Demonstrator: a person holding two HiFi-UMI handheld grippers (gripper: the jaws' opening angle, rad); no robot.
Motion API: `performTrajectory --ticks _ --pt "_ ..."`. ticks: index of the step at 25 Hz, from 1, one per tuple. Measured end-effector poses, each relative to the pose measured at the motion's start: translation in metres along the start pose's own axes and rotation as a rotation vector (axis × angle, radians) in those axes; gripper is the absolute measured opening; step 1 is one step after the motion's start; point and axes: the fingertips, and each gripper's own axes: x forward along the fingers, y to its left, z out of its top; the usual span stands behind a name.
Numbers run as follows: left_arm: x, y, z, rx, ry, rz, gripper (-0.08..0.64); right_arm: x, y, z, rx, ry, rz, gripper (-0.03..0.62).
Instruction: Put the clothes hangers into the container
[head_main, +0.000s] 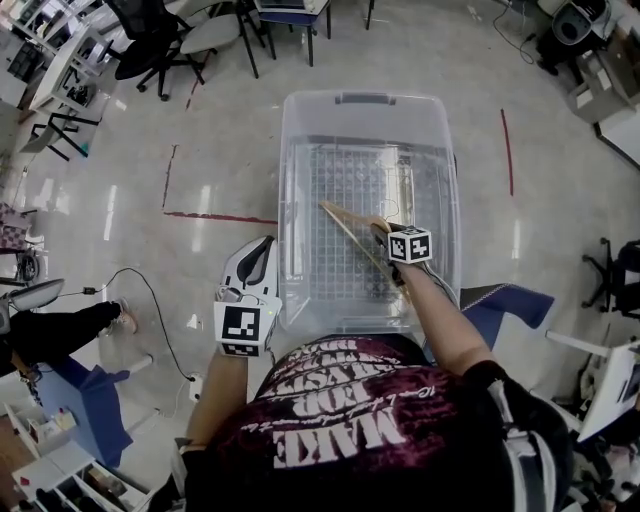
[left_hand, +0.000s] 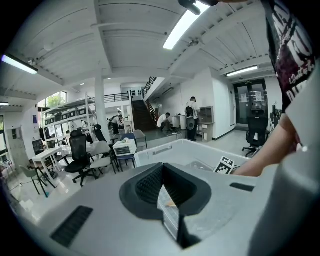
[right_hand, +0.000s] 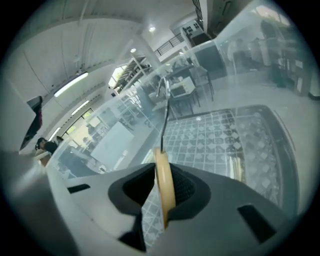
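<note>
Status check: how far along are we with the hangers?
Done: unclear; a pale strip on the container floor may be an earlier hanger. In hand: the right gripper is shut on a wooden hanger, inside the container. Left: releasing it. The left gripper is empty; no hangers show outside.

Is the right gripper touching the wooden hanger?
Touching. In the right gripper view, the right gripper has both jaws pressed on the wooden hanger, one on each side, with no gap.
</note>
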Motion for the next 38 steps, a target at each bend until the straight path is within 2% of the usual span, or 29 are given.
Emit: performTrajectory --ticks 4,7,10,14,17,20,22,24,25,26,28,30,34,38 --pt "-0.007 -0.006 0.002 0.013 0.004 -0.012 0.006 0.002 -0.022 -0.02 0.027 0.021 -0.117 0.168" --pt "-0.012 -0.004 0.002 0.018 0.001 -0.015 0.006 -0.002 -0.029 -0.023 0.043 0.047 -0.16 0.243" --pt "-0.017 -0.003 0.001 0.018 -0.002 -0.016 0.006 -0.011 -0.037 -0.017 0.112 0.028 -0.182 0.296" --pt "-0.025 -0.006 -0.001 0.024 -0.011 -0.029 0.006 -0.034 -0.036 -0.009 0.156 -0.027 -0.193 0.298" --pt "-0.032 -0.008 0.0 0.029 -0.027 -0.035 0.006 -0.054 -0.027 -0.001 0.181 -0.082 -0.169 0.298" --pt "-0.04 -0.007 0.003 0.007 -0.056 -0.045 0.006 -0.078 -0.002 0.009 0.193 -0.151 -0.08 0.259" --pt "-0.045 -0.005 0.003 -0.02 -0.076 -0.049 0.006 -0.095 0.019 0.018 0.164 -0.194 -0.024 0.226" --pt "-0.048 -0.003 0.002 -0.043 -0.088 -0.049 0.006 -0.113 0.038 0.026 0.125 -0.236 0.018 0.124" --pt "-0.05 -0.004 0.001 -0.05 -0.09 -0.048 0.006 -0.122 0.048 0.03 0.121 -0.264 0.044 0.037" --pt "-0.051 -0.004 0.0 -0.048 -0.089 -0.046 0.006 -0.132 0.058 0.036 0.124 -0.297 0.074 0.005" --pt "-0.054 -0.006 0.0 -0.022 -0.084 -0.038 0.006 -0.15 0.076 0.046 0.102 -0.354 0.101 0.004" --pt "-0.058 -0.008 0.003 0.001 -0.093 -0.043 0.006 -0.167 0.091 0.054 0.008 -0.378 0.064 0.003" --pt "-0.067 -0.013 0.012 -0.004 -0.131 -0.071 0.006 -0.198 0.123 0.063 -0.214 -0.401 -0.023 0.003" --pt "-0.075 -0.014 0.018 -0.026 -0.174 -0.1 0.006 -0.232 0.152 0.071 -0.349 -0.461 -0.086 0.003"
